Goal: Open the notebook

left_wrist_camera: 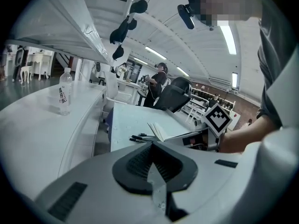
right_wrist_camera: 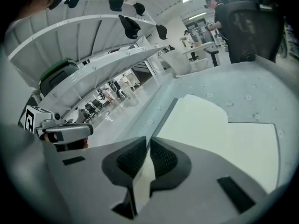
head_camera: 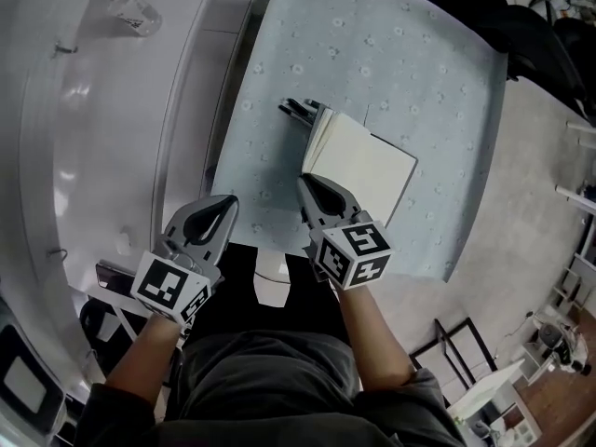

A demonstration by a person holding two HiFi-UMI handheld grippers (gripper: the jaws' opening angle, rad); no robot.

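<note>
The notebook (head_camera: pixel 372 170) lies open on a pale blue patterned cloth (head_camera: pixel 400 63), its cream pages up and several leaves fanned along its left side. My right gripper (head_camera: pixel 304 182) is at the notebook's near left corner. In the right gripper view the right gripper (right_wrist_camera: pixel 148 141) has its jaws almost together with a thin cream leaf of the notebook (right_wrist_camera: pixel 224 134) pinched between the pads. My left gripper (head_camera: pixel 226 203) hangs to the left, off the cloth's near left corner and apart from the notebook. The left gripper (left_wrist_camera: pixel 152 146) is shut with nothing in it.
Dark pens (head_camera: pixel 298 110) lie just beyond the notebook's far left corner. A clear water bottle (head_camera: pixel 130 7) stands on the curved white counter (head_camera: pixel 112 138) to the left. Chairs and desks stand further off, with a person in the distance.
</note>
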